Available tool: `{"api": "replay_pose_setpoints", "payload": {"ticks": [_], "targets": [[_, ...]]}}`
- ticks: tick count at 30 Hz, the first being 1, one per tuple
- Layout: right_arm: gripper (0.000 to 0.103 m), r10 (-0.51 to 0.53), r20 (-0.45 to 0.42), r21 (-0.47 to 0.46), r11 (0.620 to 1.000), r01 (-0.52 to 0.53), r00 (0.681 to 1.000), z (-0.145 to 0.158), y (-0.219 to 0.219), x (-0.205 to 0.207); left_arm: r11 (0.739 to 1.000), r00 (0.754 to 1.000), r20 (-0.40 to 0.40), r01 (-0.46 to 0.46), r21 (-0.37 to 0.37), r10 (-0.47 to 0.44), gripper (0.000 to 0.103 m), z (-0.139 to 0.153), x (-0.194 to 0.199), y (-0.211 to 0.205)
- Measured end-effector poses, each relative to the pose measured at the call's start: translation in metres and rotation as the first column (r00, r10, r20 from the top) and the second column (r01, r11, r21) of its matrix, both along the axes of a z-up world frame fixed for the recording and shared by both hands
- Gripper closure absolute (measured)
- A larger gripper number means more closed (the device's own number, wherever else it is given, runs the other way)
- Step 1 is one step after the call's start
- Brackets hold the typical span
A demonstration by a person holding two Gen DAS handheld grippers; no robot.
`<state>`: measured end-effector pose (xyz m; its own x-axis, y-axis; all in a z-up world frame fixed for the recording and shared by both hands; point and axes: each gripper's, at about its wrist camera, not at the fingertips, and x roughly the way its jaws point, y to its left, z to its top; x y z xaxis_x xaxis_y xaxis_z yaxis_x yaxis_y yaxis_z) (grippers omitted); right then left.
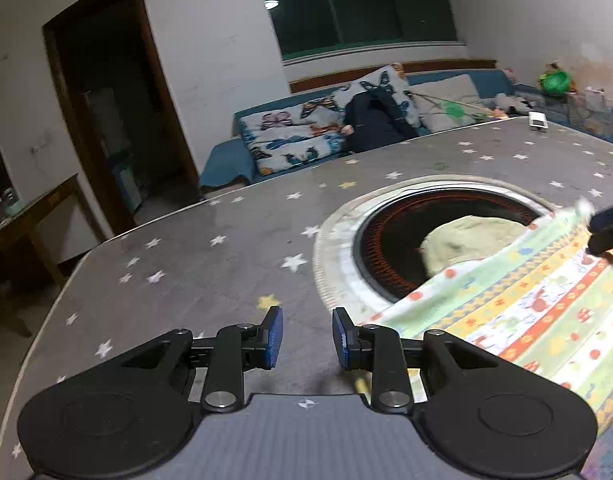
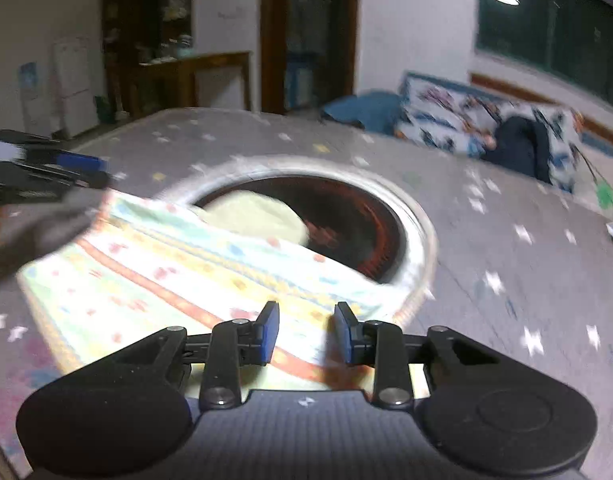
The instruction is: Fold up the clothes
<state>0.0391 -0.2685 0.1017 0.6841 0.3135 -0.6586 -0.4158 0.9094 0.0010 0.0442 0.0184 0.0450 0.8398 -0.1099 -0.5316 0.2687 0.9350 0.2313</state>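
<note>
A striped, brightly patterned cloth (image 1: 538,312) lies spread on the grey star-print table (image 1: 210,264). Its far edge hangs over the round black heater well (image 1: 390,236), where a pale green fold (image 1: 466,240) rests. My left gripper (image 1: 307,313) is open just off the cloth's left corner, with bare table between its blue pads. The right gripper (image 1: 606,228) shows at the frame's right edge, by the cloth's far corner. In the right wrist view, my right gripper (image 2: 306,307) hovers open above the cloth (image 2: 178,272) with nothing pinched. The left gripper (image 2: 46,172) is a blur at the left.
A small white box (image 1: 538,122) sits at the table's far edge. Behind the table a blue sofa (image 1: 226,156) carries butterfly cushions (image 1: 294,136) and a dark jacket (image 1: 374,120). A doorway (image 1: 106,92) and a wooden side table (image 1: 30,220) stand to the left.
</note>
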Motion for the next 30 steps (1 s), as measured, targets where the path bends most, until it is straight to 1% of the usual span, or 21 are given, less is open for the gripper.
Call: {"api": "replay_pose_setpoints", "payload": {"ticks": [2,4,5,7,10,12,14,17,18,21,23,26,30], "targets": [[0.074,-0.016,-0.009,0.017,1.0,0.016,1.0,0.0,-0.006,0.0,1.0,1.0,0.011,0.02,-0.022,-0.02,0.074,0.003,-0.004,0.0],[0.074,-0.032,-0.018,0.033,0.999,0.032,0.999,0.001,-0.012,0.0,0.997,0.998,0.017,0.062,-0.052,-0.061,0.074,0.008,-0.008,-0.004],[0.074,-0.034,-0.009,0.036,0.999,0.034,0.999,0.004,-0.012,0.0,0.994,0.996,0.015,0.088,-0.063,-0.087,0.074,0.009,-0.009,-0.009],[0.074,-0.035,0.003,0.053,0.998,0.035,0.999,0.007,-0.011,0.003,0.987,0.99,0.009,0.139,-0.082,-0.139,0.074,0.009,-0.008,-0.021],[0.074,-0.037,0.011,0.072,0.997,0.036,0.999,0.008,-0.007,0.013,0.98,0.983,-0.021,0.179,-0.087,-0.182,0.074,0.002,0.001,-0.041],[0.074,-0.041,0.003,0.074,0.996,0.041,0.999,0.003,-0.003,0.02,0.981,0.983,-0.053,0.171,-0.089,-0.176,0.074,-0.006,0.012,-0.048],[0.074,-0.058,-0.01,0.07,0.996,0.059,0.998,-0.003,-0.004,0.025,0.987,0.985,-0.089,0.137,-0.087,-0.145,0.075,-0.016,0.025,-0.049],[0.075,-0.082,-0.057,0.088,0.992,0.087,0.995,-0.013,-0.011,0.032,0.993,0.986,-0.137,0.088,-0.082,-0.098,0.076,-0.028,0.04,-0.043],[0.075,-0.082,-0.063,0.099,0.991,0.088,0.995,-0.014,-0.013,0.032,0.994,0.987,-0.139,0.075,-0.079,-0.086,0.076,-0.03,0.042,-0.042],[0.075,-0.083,-0.046,0.073,0.994,0.086,0.996,-0.011,-0.012,0.029,0.996,0.989,-0.136,0.043,-0.079,-0.054,0.075,-0.029,0.044,-0.038],[0.074,-0.062,-0.007,0.04,0.997,0.062,0.998,-0.005,-0.002,0.021,0.995,0.99,-0.131,0.037,-0.091,-0.048,0.076,-0.025,0.039,-0.036],[0.074,0.011,0.023,0.058,0.998,-0.012,1.0,0.004,0.014,0.006,0.994,0.993,-0.08,0.08,-0.074,-0.086,0.075,-0.015,0.019,-0.044],[0.074,0.111,0.034,0.097,0.989,-0.113,0.993,0.01,0.037,-0.014,0.979,0.981,-0.051,0.181,-0.096,-0.187,0.075,-0.003,-0.014,-0.06]]}}
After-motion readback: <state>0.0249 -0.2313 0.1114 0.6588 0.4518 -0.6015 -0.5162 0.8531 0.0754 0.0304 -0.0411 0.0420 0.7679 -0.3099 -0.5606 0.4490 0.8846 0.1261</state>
